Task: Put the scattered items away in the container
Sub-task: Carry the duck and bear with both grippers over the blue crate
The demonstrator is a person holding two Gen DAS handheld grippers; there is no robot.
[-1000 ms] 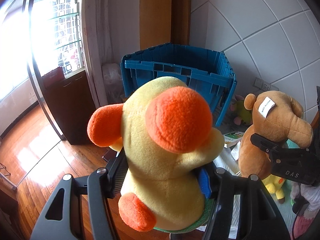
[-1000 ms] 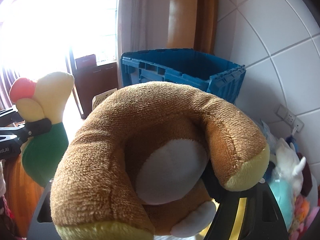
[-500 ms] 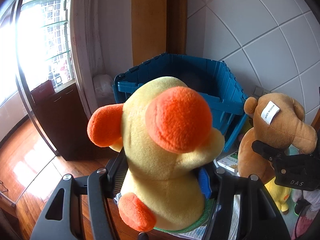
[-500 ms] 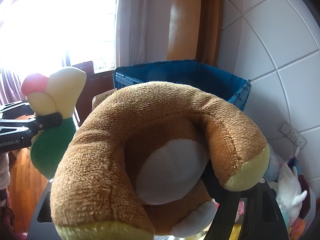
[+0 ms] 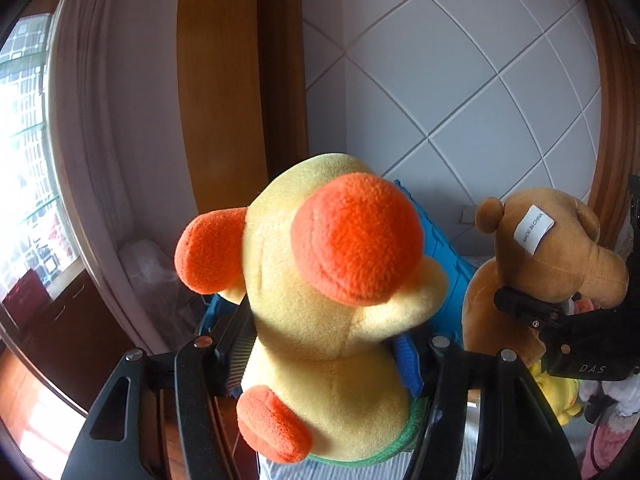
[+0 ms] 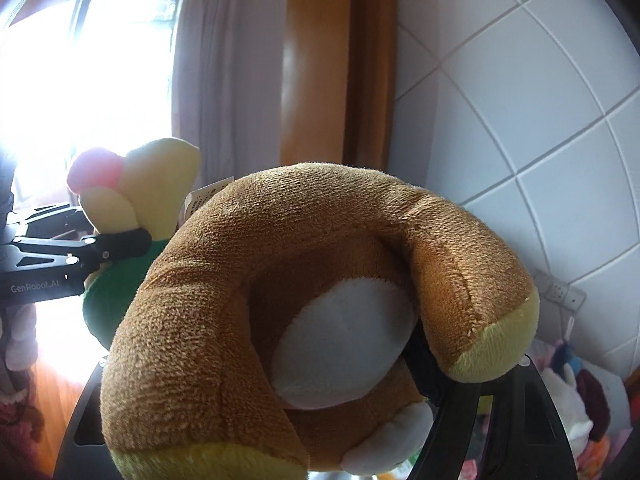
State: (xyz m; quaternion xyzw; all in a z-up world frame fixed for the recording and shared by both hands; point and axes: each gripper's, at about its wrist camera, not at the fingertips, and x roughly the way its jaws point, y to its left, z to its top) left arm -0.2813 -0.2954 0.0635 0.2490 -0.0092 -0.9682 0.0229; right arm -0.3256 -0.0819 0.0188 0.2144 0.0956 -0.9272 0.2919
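Blue crate (image 5: pixel 444 280) mostly behind duck (image 5: pixel 332 312)

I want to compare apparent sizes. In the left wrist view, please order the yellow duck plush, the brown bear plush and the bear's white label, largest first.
1. yellow duck plush, though nearness to the camera enlarges it
2. brown bear plush
3. white label

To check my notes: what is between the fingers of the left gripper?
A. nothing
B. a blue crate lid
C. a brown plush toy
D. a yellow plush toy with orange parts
D: in the left wrist view, the left gripper clamps the yellow plush toy.
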